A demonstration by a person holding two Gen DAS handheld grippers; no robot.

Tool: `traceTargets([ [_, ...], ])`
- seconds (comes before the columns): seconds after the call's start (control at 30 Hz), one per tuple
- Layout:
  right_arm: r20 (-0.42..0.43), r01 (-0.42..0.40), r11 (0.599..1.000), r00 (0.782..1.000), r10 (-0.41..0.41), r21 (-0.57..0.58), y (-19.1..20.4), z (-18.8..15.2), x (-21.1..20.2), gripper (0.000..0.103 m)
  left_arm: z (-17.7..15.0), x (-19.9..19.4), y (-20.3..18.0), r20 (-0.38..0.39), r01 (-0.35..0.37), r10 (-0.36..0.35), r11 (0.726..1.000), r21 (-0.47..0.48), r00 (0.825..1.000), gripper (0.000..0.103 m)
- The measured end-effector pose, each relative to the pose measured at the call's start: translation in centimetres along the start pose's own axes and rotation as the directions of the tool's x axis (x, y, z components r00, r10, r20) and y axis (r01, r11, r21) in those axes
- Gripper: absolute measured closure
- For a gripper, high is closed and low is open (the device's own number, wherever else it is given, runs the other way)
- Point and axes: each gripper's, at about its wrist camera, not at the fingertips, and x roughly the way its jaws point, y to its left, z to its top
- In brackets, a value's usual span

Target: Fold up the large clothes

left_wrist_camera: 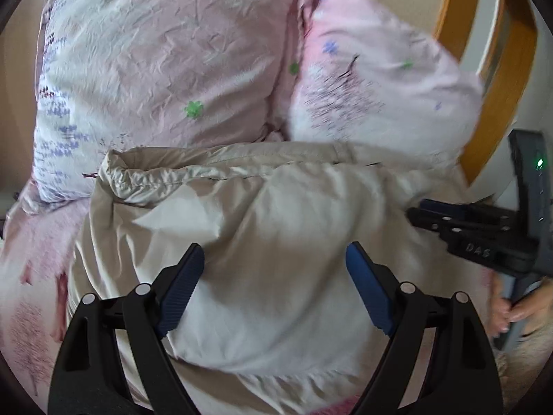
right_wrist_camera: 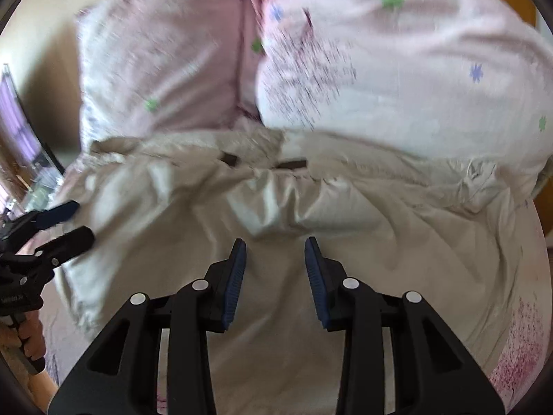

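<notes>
- A beige garment (left_wrist_camera: 262,228), with a gathered hem or waistband running across its upper edge, is lying spread over a pink patterned bedsheet (left_wrist_camera: 31,276) and filling the centre and lower half of the left wrist view.
- The left gripper (left_wrist_camera: 274,263) is hovering over the beige garment at the lower centre of the frame, its blue pads (left_wrist_camera: 179,290) standing wide apart with nothing between them.
- The right gripper (right_wrist_camera: 275,256) is sitting at the lower centre of the right wrist view above the same cloth, its fingers standing narrowly apart and pinching no fabric.
- Two pink floral pillows are leaning side by side behind the garment: one (left_wrist_camera: 155,58) is filling the upper left of the left wrist view, the other (left_wrist_camera: 376,79) the upper right.
- A wooden headboard (left_wrist_camera: 497,79) is curving along the right edge.
- A hand (left_wrist_camera: 511,307) is gripping the other gripper's handle at the lower right edge.
</notes>
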Motion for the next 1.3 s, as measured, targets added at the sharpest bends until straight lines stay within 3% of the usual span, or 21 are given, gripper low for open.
traceTargets([
  [0.2,-0.170,0.037,0.999,0.985,-0.031,0.031,-0.2,1.3,4.6,0.065,0.7,4.7,1.4,-0.142,-0.034,0.026,0.998,-0.055,0.989,0.023],
  [0.37,-0.225,0.031,0.998,0.974,-0.018,0.054,-0.7,2.1,6.0,0.065,1.7,6.8,2.1,-0.197,-0.055,0.031,0.991,-0.121,0.980,0.023],
  [0.5,-0.147,-0.046,0.997,0.988,0.054,0.059,-1.7,0.9,3.5,0.065,1.1,5.5,2.7,-0.173,0.002,-0.031,0.987,-0.162,0.984,0.024],
  [0.57,-0.062,-0.073,0.994,0.995,0.079,0.086,-3.1,-0.4,0.5,0.065,0.7,4.1,3.1,-0.151,0.012,-0.036,0.988,-0.152,0.988,0.024],
  [0.67,0.087,-0.037,0.987,0.996,0.024,0.154,-6.4,-2.0,-4.0,0.064,0.3,2.2,4.5,-0.117,-0.021,0.003,0.988,-0.153,0.993,0.024],
  [0.73,0.136,0.010,0.978,0.990,-0.039,0.206,-8.7,-2.8,-5.7,0.064,0.4,1.7,5.7,-0.108,-0.067,0.051,0.986,-0.155,0.993,0.024],
  [0.87,0.073,0.092,0.936,0.990,-0.124,0.340,-14.0,-4.2,-5.0,0.064,0.8,2.5,7.2,-0.121,-0.115,0.094,0.977,-0.182,0.988,0.024],
  [0.97,-0.054,0.096,0.897,0.995,-0.081,0.432,-17.1,-5.7,-1.6,0.065,1.0,3.9,7.9,-0.141,-0.132,0.105,0.970,-0.204,0.985,0.024],
  [1.13,-0.037,0.063,0.883,0.998,-0.052,0.466,-17.9,-6.3,-1.2,0.063,1.0,5.1,7.9,-0.139,-0.151,0.123,0.966,-0.210,0.983,0.025],
  [1.2,0.020,0.000,0.869,1.000,-0.011,0.495,-17.9,-7.2,-3.1,0.050,0.6,3.9,7.8,-0.099,-0.097,0.076,0.970,-0.225,0.992,0.025],
  [1.27,0.122,-0.098,0.830,0.992,0.037,0.549,-18.7,-9.2,-6.1,0.029,-0.5,1.5,8.3,-0.036,-0.019,0.010,0.967,-0.254,0.999,0.025],
  [1.3,0.159,-0.130,0.811,0.986,0.046,0.570,-18.9,-10.1,-7.1,0.026,-1.4,-0.5,8.8,0.022,0.032,-0.027,0.960,-0.279,0.999,0.024],
])
